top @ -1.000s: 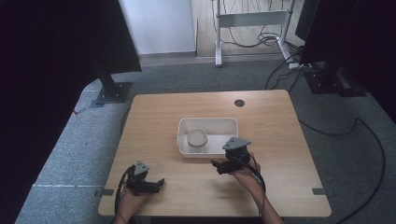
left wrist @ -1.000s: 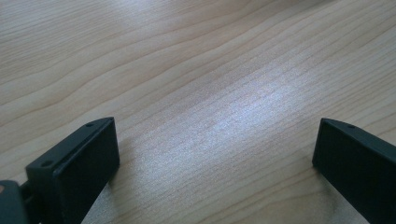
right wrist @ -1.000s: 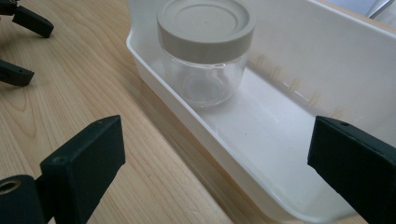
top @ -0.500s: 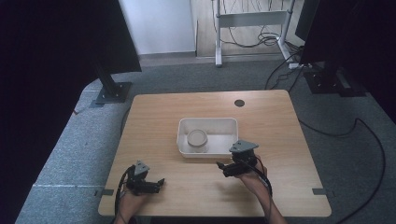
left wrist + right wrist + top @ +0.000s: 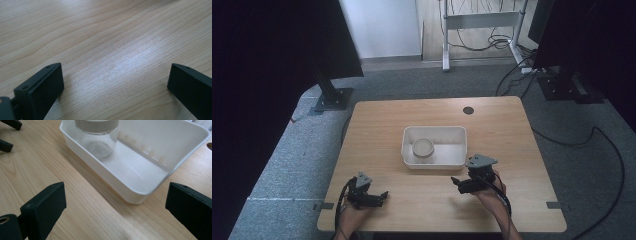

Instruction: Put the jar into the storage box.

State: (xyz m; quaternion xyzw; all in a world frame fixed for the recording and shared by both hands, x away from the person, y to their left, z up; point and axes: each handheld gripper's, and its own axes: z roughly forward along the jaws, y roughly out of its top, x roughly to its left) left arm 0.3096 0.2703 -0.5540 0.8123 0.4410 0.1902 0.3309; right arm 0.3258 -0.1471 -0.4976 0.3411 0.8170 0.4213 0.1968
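Wooden table (image 5: 507,130), white tray (image 5: 458,134) at centre, lidded glass jar (image 5: 423,149) upright in tray's left part. Right claw (image 5: 458,183) just off tray's near right corner, jaws spread wide, holding nothing; left claw (image 5: 382,195) at near-left, well apart from tray, wide and bare too. Likely between steps: next probably reaching over tray wall, closing on jar under lid.

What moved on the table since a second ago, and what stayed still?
The right gripper moved back from the white tub toward the person's edge of the table. Its jaws are open and hold nothing. The left gripper stayed low near the front left corner, jaws open. The glass jar with its pale lid stayed upright inside the tub, and the tub did not shift.
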